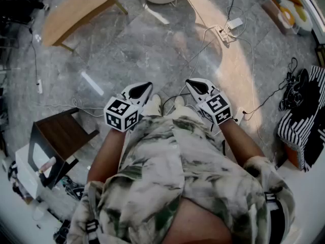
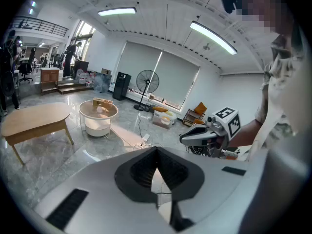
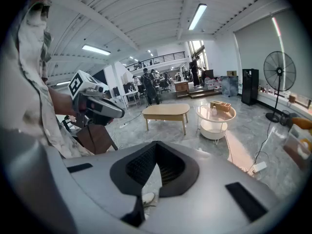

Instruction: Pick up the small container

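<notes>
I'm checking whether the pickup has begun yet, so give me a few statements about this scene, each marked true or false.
1. The left gripper has its jaws together with nothing between them. True.
2. The right gripper is holding an object. False: its jaws are shut and empty.
3. The wooden table stands on the floor, apart from both grippers. True.
4. The power strip lies on the wooden table. False: it lies on the floor.
</notes>
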Motion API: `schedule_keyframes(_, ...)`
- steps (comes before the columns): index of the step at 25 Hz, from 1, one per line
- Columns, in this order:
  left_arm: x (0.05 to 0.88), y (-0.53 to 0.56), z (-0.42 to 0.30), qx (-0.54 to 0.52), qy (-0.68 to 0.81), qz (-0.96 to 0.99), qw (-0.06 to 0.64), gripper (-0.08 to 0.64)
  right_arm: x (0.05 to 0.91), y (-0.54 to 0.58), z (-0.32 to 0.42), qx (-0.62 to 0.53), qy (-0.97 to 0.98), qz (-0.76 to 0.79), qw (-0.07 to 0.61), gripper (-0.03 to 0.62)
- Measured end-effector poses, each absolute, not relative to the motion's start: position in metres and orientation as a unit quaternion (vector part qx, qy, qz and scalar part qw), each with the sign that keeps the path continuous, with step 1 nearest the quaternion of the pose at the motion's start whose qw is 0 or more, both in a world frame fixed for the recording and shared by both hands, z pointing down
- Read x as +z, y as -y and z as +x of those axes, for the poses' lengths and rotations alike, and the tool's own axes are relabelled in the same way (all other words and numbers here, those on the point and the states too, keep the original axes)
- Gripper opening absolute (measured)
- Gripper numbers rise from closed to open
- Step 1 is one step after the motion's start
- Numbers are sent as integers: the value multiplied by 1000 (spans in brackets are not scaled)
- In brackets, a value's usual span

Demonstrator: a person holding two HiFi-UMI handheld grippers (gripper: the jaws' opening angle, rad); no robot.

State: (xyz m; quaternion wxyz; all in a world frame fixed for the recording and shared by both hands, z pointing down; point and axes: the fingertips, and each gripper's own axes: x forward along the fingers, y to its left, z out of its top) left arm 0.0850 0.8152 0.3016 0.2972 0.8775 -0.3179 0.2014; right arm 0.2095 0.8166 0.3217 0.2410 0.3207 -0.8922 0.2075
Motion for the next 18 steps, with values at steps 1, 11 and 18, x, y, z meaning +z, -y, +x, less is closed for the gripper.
schedule_keyframes(1, 303, -812, 85, 201, 320, 878, 295, 21, 323, -811, 212, 204, 892, 324, 241, 20)
schedule_keyframes(11, 313, -773, 58, 193, 273, 898, 287, 21, 318, -770, 167, 169, 890, 358, 226, 20)
schedule_keyframes(18, 307, -720, -43, 186, 243, 910, 279, 21, 309, -696, 75, 140, 872, 425, 199, 216)
